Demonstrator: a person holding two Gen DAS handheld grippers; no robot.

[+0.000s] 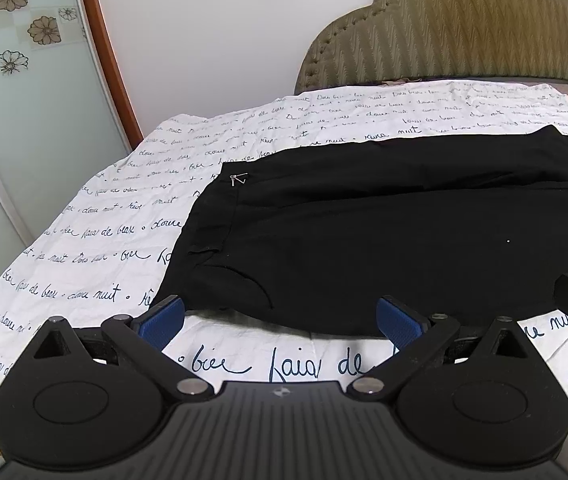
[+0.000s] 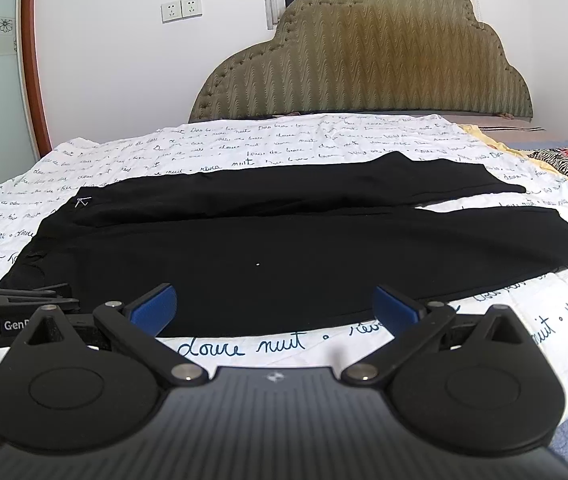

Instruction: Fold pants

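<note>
The left gripper [image 1: 280, 320] is hovering low at the near edge, fingers spread wide with nothing between them. The right gripper [image 2: 276, 310] is hovering just to its right, fingers likewise spread wide.

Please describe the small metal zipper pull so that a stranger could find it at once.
Start at the white bedsheet with blue handwriting; black pants lie on it. At their waist end, on the left, a silver zipper pull glints, the only shiny metal on the dark cloth.
</note>
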